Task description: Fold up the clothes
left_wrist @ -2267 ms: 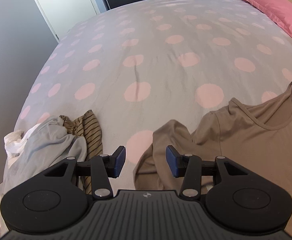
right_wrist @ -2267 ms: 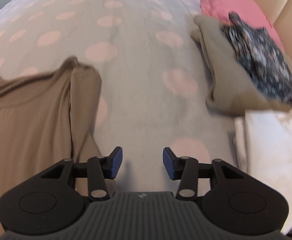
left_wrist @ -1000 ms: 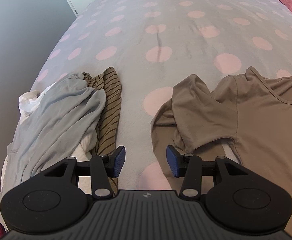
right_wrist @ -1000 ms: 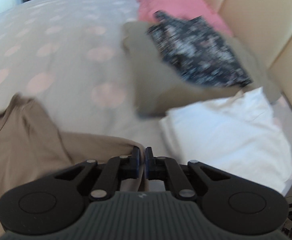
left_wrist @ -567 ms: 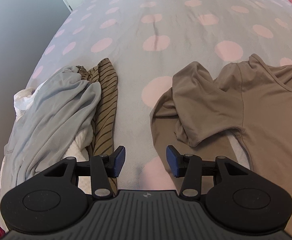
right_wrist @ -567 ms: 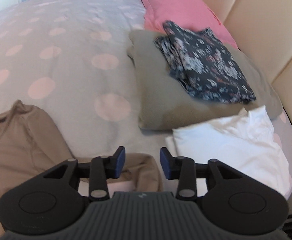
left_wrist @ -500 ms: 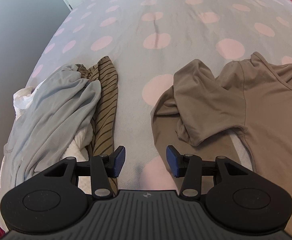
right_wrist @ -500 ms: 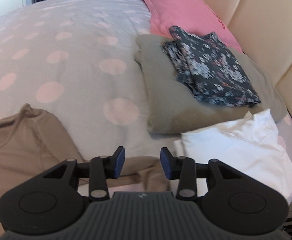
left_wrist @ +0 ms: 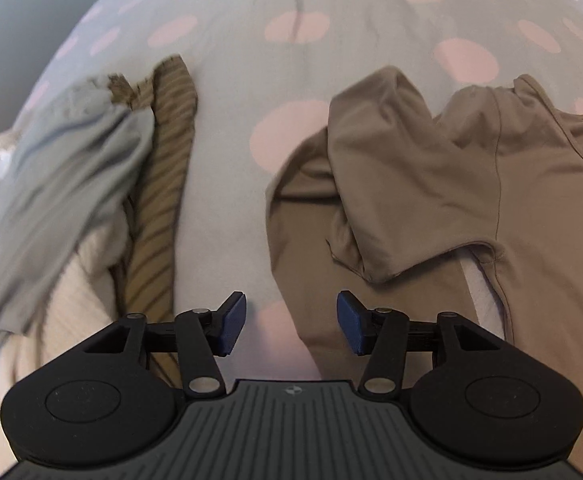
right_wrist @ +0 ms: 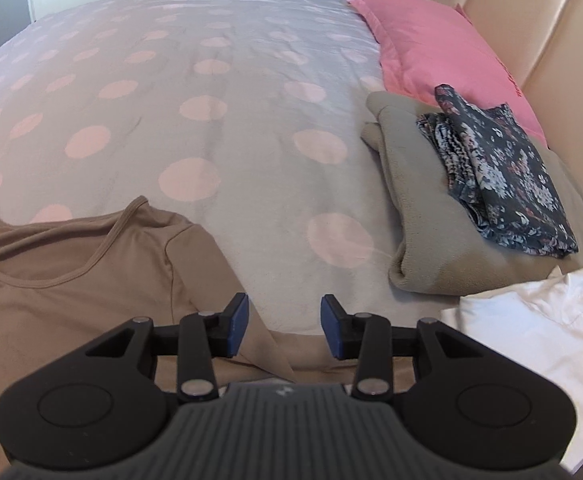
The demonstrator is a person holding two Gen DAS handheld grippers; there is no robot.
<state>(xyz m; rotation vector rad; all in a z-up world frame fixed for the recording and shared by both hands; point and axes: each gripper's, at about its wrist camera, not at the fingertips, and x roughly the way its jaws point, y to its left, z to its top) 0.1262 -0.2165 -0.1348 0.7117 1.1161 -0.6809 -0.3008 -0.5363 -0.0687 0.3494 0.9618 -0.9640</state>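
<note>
Both sets of jaws stand spread and hold nothing, the right gripper (right_wrist: 284, 326) having just opened over the plain taupe-brown cotton T-shirt (right_wrist: 71, 280) lying face-up on the polka-dot grey bedspread (right_wrist: 219, 80), the left gripper (left_wrist: 291, 322) lowering toward its crumpled sleeve (left_wrist: 391, 184), seemingly to flatten it.

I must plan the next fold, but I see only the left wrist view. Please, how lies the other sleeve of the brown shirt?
Observer: In the right wrist view the brown shirt's other sleeve lies flat on the bed cover.
Operator: Does the right gripper hold it?
Observer: No, the right gripper is open above the sleeve's edge, its jaws having just opened.
Operator: Are folded clothes near?
Observer: Yes, a floral garment lies folded on an olive one, beside a white one.
</note>
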